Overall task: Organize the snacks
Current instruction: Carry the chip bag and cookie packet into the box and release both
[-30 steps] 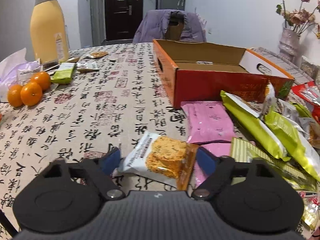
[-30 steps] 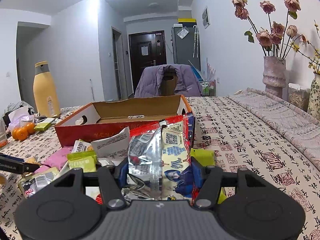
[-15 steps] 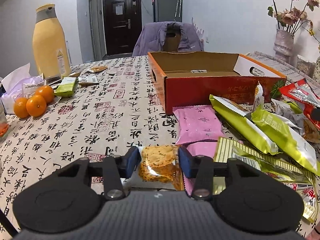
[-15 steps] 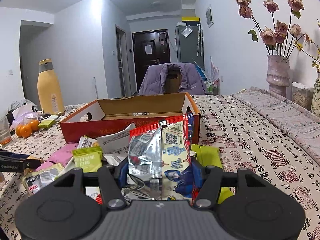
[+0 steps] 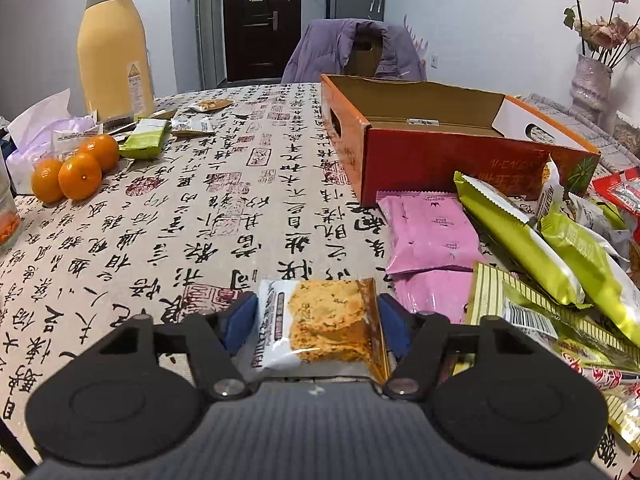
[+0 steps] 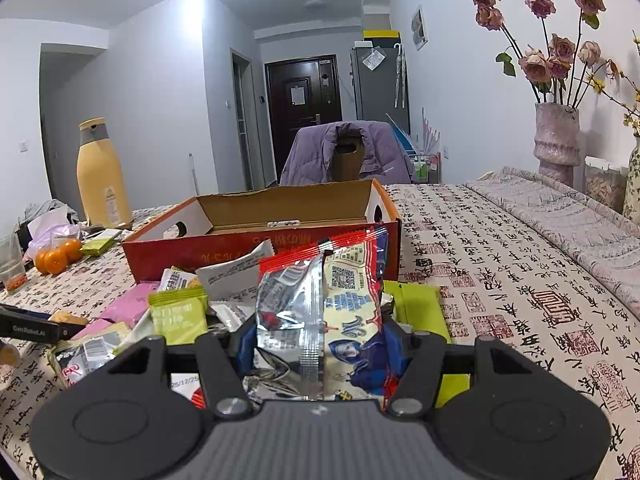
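A clear cracker packet (image 5: 324,328) with orange crackers lies flat between the blue pads of my left gripper (image 5: 318,316). The jaws are opening, and each pad still touches a side edge of the packet. My right gripper (image 6: 316,336) is shut on a red, blue and silver snack bag (image 6: 344,300), held upright in front of the open orange cardboard box (image 6: 224,248). In the left wrist view the box (image 5: 440,160) stands beyond a heap of snacks; what shows of its inside is bare cardboard. A finger of the left gripper (image 6: 32,330) shows at the left edge of the right wrist view.
Pink packets (image 5: 432,232) and green packs (image 5: 532,248) lie piled right of the left gripper. Three oranges (image 5: 76,168), a tall yellow bottle (image 5: 114,48) and small packets sit at the far left. A vase of roses (image 6: 556,136) and a jacket-draped chair (image 5: 352,52) stand behind.
The left jaws closed on the cracker packet, squeezing and straightening it, then widened again so it lies flat between the pads. The right gripper and its bag have not moved.
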`<action>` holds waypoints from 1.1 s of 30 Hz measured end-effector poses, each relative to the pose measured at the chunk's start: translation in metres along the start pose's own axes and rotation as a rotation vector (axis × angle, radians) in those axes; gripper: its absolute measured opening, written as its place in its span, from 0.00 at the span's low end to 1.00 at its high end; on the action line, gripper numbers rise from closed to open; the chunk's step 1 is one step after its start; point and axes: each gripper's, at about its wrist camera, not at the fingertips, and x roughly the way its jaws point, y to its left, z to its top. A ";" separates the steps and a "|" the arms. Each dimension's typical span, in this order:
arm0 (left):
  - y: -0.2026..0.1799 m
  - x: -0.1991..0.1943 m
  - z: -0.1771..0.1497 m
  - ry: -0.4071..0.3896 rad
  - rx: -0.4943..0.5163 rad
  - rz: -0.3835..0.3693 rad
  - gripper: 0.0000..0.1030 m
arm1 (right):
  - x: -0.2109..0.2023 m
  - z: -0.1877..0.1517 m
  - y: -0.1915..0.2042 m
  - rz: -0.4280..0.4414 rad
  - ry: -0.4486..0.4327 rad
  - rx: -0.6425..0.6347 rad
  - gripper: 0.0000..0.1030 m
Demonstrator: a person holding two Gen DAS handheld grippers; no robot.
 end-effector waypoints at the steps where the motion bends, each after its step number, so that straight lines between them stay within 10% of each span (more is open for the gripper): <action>1: 0.000 -0.001 -0.001 -0.004 0.003 0.000 0.61 | 0.000 0.000 0.000 0.002 0.000 0.002 0.57; 33: -0.060 -0.052 0.065 -0.318 -0.018 -0.026 0.54 | 0.019 0.039 0.004 0.036 -0.081 0.000 0.57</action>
